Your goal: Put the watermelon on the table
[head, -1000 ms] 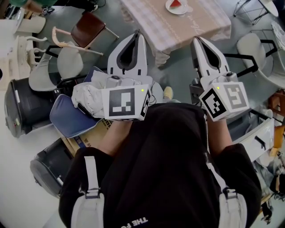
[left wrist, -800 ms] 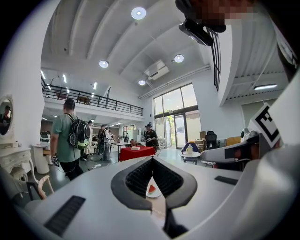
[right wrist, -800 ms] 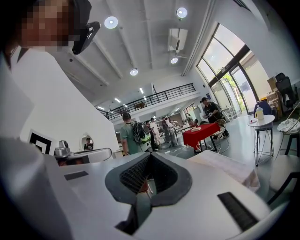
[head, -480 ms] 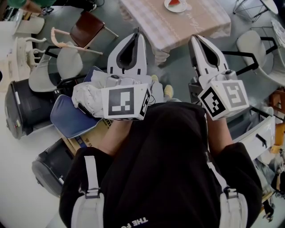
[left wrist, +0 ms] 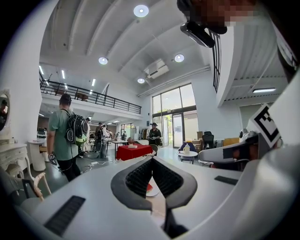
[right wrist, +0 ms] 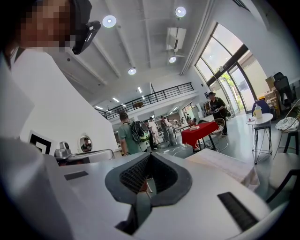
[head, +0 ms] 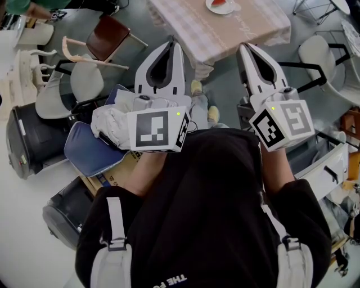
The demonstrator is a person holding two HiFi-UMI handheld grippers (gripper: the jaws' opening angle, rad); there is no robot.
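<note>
A red watermelon slice [head: 221,4] lies on a white plate [head: 214,8] on a table with a beige checked cloth [head: 247,25], at the top of the head view. My left gripper [head: 172,41] and right gripper [head: 243,46] are held side by side in front of my chest, short of the table's near edge. Both are shut, tips together, with nothing in them. In the left gripper view, the slice [left wrist: 149,187] and its plate [left wrist: 153,191] show through the hollow behind the left gripper's [left wrist: 151,159] tips. The right gripper [right wrist: 149,154] points past the table's [right wrist: 225,166] left side.
A brown chair [head: 109,35] and white chairs [head: 84,79] [head: 318,56] stand around the table. Black cases [head: 31,135], a blue cushion [head: 90,149] and white cloth [head: 112,124] sit at my left. People [left wrist: 65,136] and a red-clothed table [left wrist: 133,151] are farther off.
Both grippers are still and stay shut. A shoe has come forward on the floor between the grippers, and the table sits slightly higher in the head view.
</note>
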